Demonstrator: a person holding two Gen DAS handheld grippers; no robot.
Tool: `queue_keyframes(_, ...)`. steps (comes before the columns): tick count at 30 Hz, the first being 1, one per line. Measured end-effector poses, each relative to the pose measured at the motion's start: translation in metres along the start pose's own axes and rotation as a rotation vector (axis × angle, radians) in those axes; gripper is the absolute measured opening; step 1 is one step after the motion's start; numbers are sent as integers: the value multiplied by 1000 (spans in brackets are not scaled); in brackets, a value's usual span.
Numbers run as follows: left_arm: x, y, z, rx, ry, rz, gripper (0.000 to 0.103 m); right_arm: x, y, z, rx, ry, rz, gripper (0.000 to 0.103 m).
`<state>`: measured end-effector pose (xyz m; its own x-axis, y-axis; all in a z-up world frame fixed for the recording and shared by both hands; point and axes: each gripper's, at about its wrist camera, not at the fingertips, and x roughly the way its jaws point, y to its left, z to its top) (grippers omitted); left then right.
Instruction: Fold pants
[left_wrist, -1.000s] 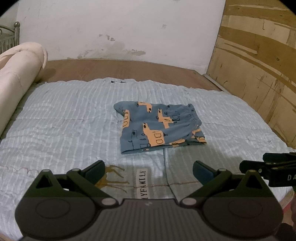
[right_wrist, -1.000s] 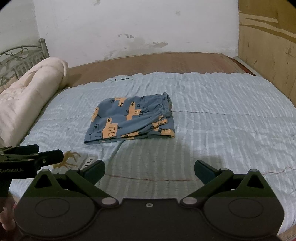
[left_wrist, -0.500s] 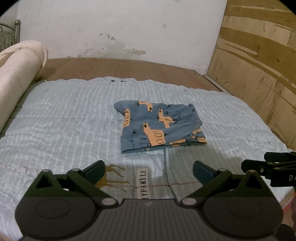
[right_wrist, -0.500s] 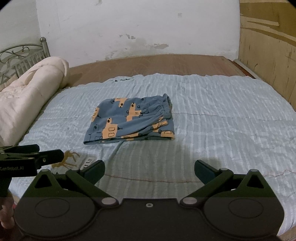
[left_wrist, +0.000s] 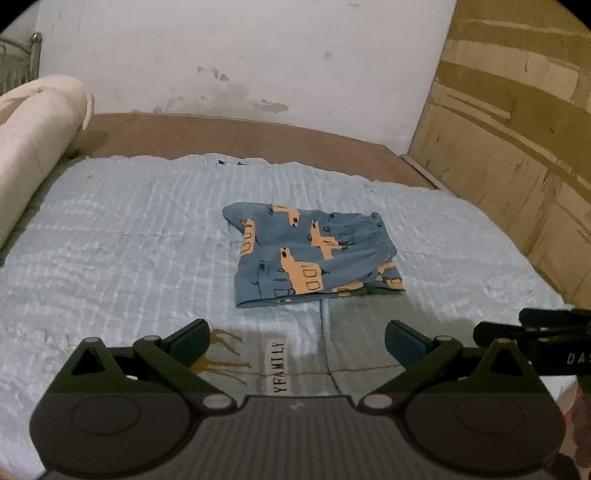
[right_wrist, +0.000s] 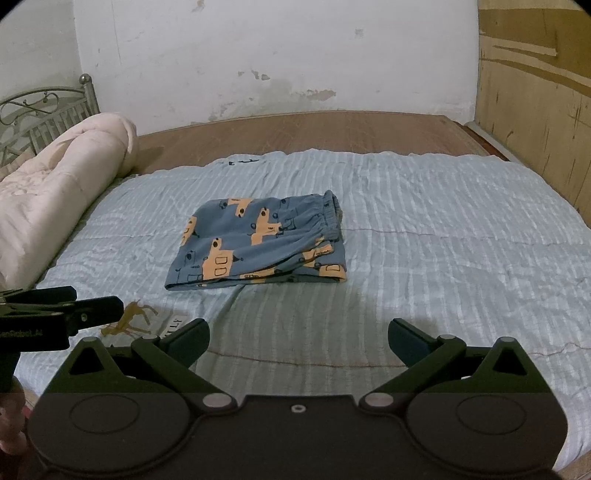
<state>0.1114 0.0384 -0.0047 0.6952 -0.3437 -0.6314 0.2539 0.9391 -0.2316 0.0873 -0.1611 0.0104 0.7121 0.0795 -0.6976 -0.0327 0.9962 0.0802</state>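
Lying folded compact on the bed (right_wrist: 443, 206): pants (right_wrist: 258, 243). Folding apparently complete. Left gripper (left_wrist: 297, 338) and right gripper (right_wrist: 299, 338): jaws spread, empty, near bed edge.

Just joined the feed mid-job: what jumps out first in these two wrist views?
The folded blue pants with orange vehicle prints stand out, lying in a compact rectangle mid-bed on the pale blue striped quilt. A rolled cream comforter lies along the bed's left edge. Both the left gripper and right gripper hang short of the pants, jaws wide open and empty.
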Motion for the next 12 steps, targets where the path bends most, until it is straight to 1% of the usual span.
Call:
queue_keyframes(3,-6,-2,-1,2,-36,17,102,0,0,1,-1,-3,0,102)
queue_keyframes(8,-13,-3,2,-2,-93,19,102,-1,1,3,-6,-10,-3,102)
queue_keyframes(10,-16,-4,3,6,-111,24,102,-1,1,3,-6,-12,-3,102)
queue_keyframes(12,-15,-2,4,-12,-108,12,102,-1,0,4,-5,-14,-4,102)
